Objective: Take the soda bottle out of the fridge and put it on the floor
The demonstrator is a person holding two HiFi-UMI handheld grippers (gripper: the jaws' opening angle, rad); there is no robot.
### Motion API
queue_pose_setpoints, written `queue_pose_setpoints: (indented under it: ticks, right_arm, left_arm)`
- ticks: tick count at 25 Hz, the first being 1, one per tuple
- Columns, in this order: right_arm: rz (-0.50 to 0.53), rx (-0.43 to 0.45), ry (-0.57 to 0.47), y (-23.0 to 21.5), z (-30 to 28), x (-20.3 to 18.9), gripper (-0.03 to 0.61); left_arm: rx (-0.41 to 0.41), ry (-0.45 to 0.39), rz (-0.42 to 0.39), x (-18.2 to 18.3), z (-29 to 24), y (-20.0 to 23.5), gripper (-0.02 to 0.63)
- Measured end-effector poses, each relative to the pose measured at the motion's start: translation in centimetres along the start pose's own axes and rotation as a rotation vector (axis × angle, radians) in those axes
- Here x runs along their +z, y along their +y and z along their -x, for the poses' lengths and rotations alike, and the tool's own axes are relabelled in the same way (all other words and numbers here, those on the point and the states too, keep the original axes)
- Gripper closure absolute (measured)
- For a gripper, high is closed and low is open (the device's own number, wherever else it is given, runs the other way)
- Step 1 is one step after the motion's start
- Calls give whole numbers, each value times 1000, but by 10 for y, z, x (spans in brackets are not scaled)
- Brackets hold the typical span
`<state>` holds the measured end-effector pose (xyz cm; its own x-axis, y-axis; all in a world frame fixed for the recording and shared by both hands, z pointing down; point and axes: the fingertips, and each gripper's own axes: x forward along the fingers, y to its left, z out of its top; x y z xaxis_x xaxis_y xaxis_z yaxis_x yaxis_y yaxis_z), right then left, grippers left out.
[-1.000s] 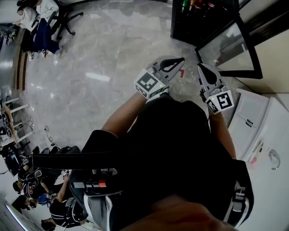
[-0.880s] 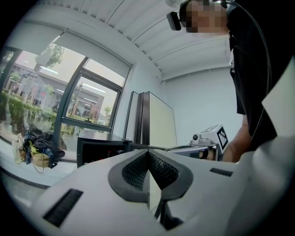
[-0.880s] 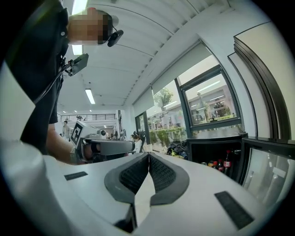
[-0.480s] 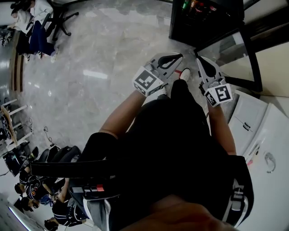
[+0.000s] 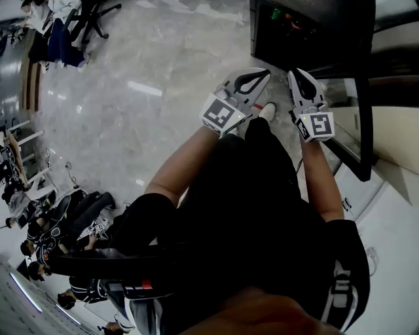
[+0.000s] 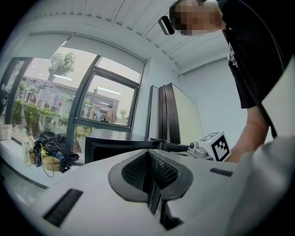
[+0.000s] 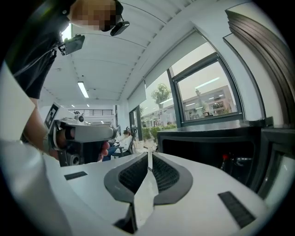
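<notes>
The black fridge (image 5: 294, 36) stands open at the top right of the head view, its glass door (image 5: 357, 98) swung out to the right. Bottles (image 5: 286, 18) with green and red caps show dimly on a shelf inside; which one is the soda bottle I cannot tell. My left gripper (image 5: 262, 74) and right gripper (image 5: 294, 73) are held side by side just in front of the fridge, both shut and empty. In the right gripper view a red-capped bottle (image 7: 224, 160) sits in the dark interior beyond the shut jaws (image 7: 150, 156). The left gripper view shows the fridge (image 6: 120, 145) ahead.
The marble floor (image 5: 150, 91) spreads to the left of the fridge. The person's white shoe (image 5: 267, 111) is below the grippers. A white cabinet (image 5: 393, 222) stands at the right. Seated people and office chairs (image 5: 72, 26) are at the far left.
The person has stepped closer to the fridge, so the opening now lies right ahead of both grippers. The door now reaches further down the right side. Both grippers stay shut.
</notes>
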<state>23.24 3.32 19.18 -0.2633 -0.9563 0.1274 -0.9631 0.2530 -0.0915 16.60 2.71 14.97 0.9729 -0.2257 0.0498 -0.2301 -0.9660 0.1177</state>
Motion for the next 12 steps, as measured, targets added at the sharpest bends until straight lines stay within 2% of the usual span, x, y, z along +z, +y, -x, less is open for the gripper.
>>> queue_pose_setpoints:
  ticks: [3, 7, 12]
  right_arm:
    - [-10, -28, 19, -37, -27, -18, 565]
    - [-45, -107, 54, -89, -65, -55, 549]
    - [-59, -182, 92, -142, -113, -105, 411]
  left_arm:
    - [28, -11, 5, -5, -27, 19, 617]
    - [49, -3, 36, -33, -57, 51, 617]
    - [54, 27, 39, -79, -82, 92, 617]
